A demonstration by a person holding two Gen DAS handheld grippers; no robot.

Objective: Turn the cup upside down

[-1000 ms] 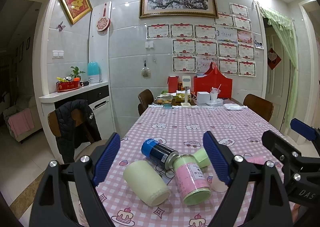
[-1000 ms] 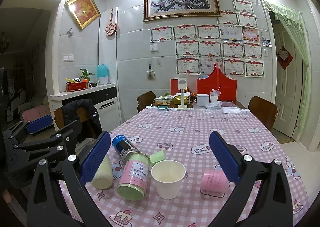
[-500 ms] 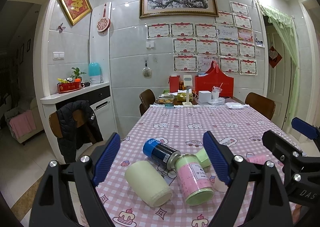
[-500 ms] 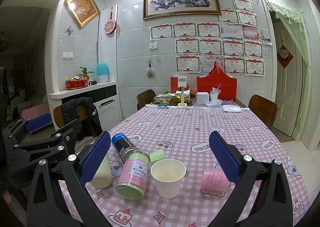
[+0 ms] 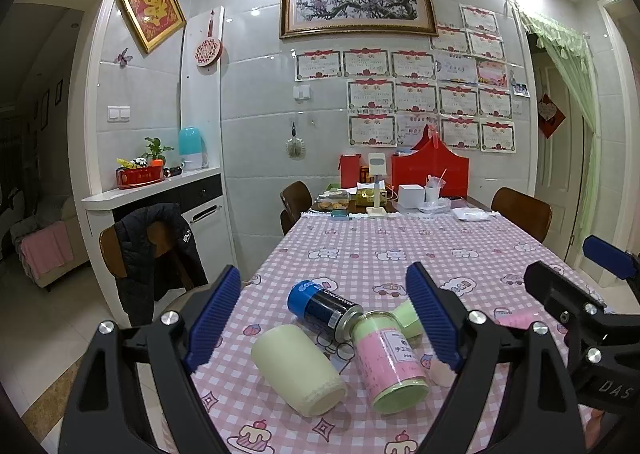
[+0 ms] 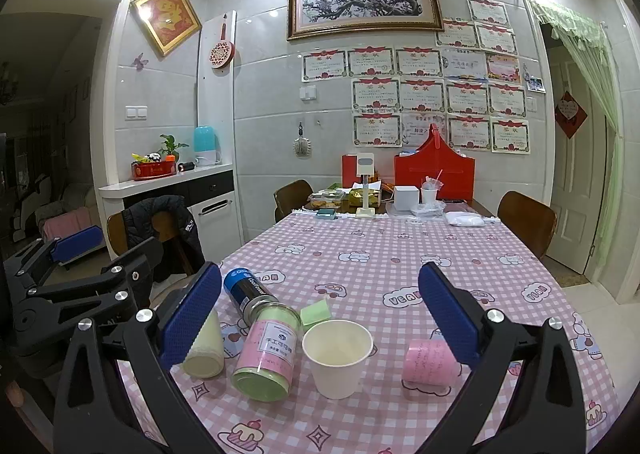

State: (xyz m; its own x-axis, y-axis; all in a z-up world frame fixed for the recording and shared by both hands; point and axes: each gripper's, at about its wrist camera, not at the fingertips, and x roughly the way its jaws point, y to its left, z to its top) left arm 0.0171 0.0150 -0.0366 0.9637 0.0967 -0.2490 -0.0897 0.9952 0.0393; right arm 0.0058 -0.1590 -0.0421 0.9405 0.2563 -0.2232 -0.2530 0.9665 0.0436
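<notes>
A white paper cup (image 6: 337, 356) stands upright, mouth up, on the pink checked tablecloth (image 6: 380, 254), between the blue pads of my right gripper (image 6: 320, 318). That gripper is open, empty and held above the near table edge. In the left wrist view the cup (image 5: 440, 372) is mostly hidden behind my right finger. My left gripper (image 5: 324, 318) is open and empty, over the table's left front corner, with a cream cylinder (image 5: 298, 368) lying between its pads. The left gripper also shows at the left of the right wrist view (image 6: 76, 266).
Around the cup lie a pink-and-green jar (image 6: 268, 354), a blue-and-black can (image 6: 246, 292), a green sticky-note pad (image 6: 316, 312), a pink roll (image 6: 430, 362) and the cream cylinder (image 6: 204, 350). Boxes and food crowd the far end (image 6: 434, 173). Chairs stand on both sides.
Both views shift only slightly; the table objects sit marginally further off in the frame. Both grippers stay open and nothing on the table has moved.
</notes>
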